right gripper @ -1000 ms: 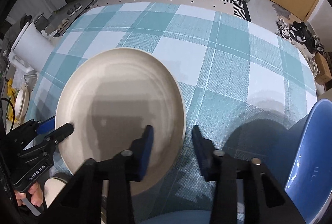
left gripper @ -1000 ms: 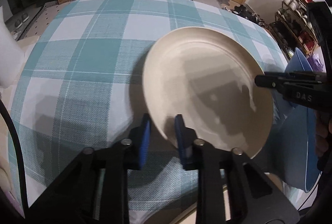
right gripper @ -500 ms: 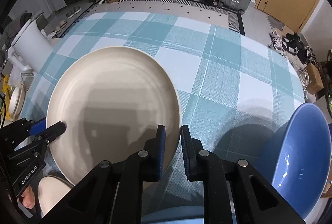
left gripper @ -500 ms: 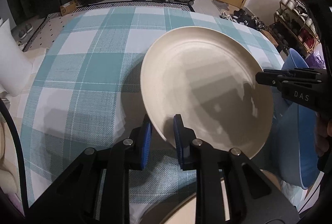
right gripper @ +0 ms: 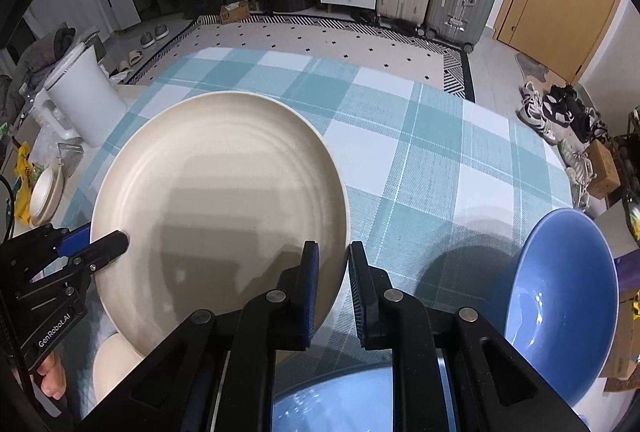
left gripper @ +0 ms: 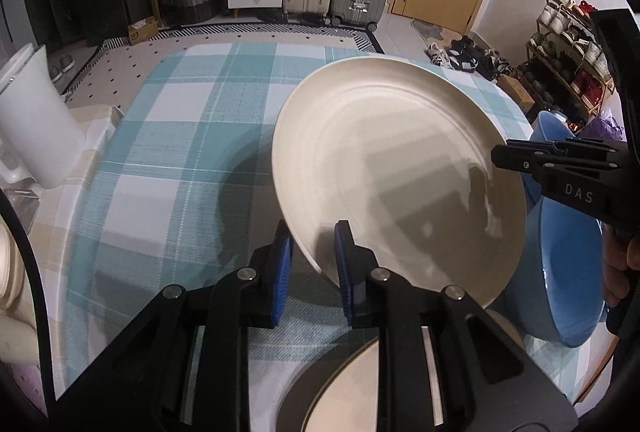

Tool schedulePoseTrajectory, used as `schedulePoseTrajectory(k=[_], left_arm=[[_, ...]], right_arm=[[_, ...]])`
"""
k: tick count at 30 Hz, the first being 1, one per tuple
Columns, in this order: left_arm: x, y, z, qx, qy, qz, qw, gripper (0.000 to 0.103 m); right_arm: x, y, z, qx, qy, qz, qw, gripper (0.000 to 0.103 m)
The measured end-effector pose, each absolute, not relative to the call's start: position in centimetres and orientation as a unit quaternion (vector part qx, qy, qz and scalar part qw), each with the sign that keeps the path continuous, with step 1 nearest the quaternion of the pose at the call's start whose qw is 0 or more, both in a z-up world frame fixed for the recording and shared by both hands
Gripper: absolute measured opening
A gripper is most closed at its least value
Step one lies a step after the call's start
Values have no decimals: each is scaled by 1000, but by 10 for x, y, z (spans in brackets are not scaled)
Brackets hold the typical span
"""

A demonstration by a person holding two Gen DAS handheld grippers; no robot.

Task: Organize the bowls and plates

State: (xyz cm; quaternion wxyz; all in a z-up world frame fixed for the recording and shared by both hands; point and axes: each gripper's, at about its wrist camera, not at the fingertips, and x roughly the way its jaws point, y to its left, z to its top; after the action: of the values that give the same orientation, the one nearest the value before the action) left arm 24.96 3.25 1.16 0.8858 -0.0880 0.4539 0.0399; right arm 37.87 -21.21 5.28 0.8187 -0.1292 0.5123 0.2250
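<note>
Since a second ago the cream plate (left gripper: 400,184) has risen off the checked cloth (left gripper: 180,136) and the right claw (right gripper: 332,284), which was spread beside its rim, has closed onto that rim. Now both claws pinch it: the left claw (left gripper: 312,264) at the edge nearest the person's left, the right claw on the opposite edge, the plate held tilted above the table's near half. My read is that sorting is barely under way: one plate is in the air with no stack made yet. A second cream plate (left gripper: 352,388) lies at the near edge beneath the left claw, a likely landing spot. Two blue bowls are still loose: one blue bowl (right gripper: 560,304) tipped up by the near right corner, another blue bowl (right gripper: 332,404) under the right claw. A white jug (right gripper: 86,100) stands off the left edge, clear of the path.
</note>
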Motion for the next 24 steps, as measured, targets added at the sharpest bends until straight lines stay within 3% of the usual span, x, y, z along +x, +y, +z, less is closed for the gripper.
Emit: schedulePoseTrajectory(k=[24], left_arm=[[160,15,58,-80,416,44,905,18]], right_arm=[[301,-224,104,-105,460,248,846,16]])
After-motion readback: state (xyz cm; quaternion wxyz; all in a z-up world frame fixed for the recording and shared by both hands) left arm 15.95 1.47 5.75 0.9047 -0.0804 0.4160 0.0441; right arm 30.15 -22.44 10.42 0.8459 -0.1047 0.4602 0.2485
